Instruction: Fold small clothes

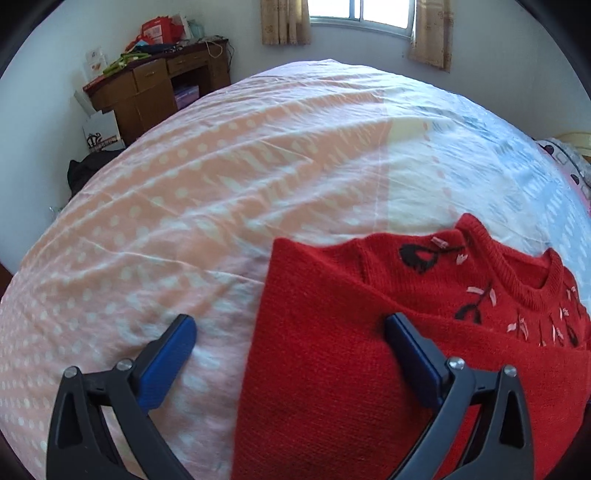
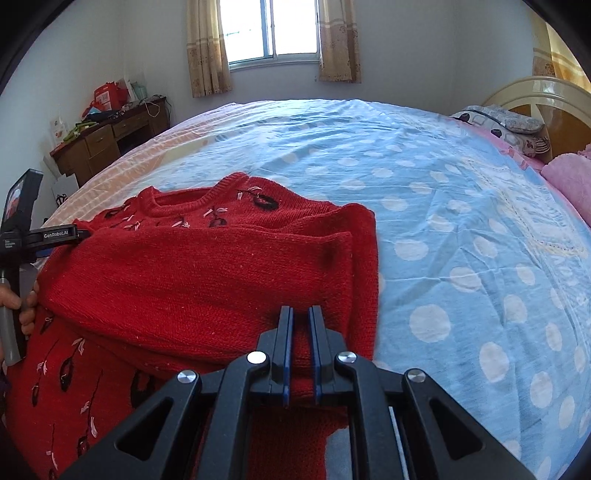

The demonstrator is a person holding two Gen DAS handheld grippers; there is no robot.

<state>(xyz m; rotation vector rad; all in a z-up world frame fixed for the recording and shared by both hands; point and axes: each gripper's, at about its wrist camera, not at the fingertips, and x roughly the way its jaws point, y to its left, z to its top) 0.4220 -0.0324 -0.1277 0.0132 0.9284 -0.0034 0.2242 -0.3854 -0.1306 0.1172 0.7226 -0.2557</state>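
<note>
Sweater, red knit with dark and pale pink stitched flowers, lay spread on a bed, its round collar towards the window. One plain red panel was folded across the embroidered front, with its edge running just below the collar.

The right gripper was clamped on the sweater: its two blue-lined fingers stood nearly together with a ridge of red knit pinched between them, close to the sweater's right edge, where the blue dotted part of the sheet began.

The left gripper stood wide open and held nothing. Its left finger was over the pink dotted part of the sheet, its right finger over the folded red panel, and the sweater's left edge ran between them. Whether the fingertips touched the cloth could not be told. In the right wrist view this gripper showed at the sweater's far left edge, with a hand around its grey handle.

A brown desk piled with bags and boxes stood against the wall beyond the bed. Pillows lay by the headboard.
</note>
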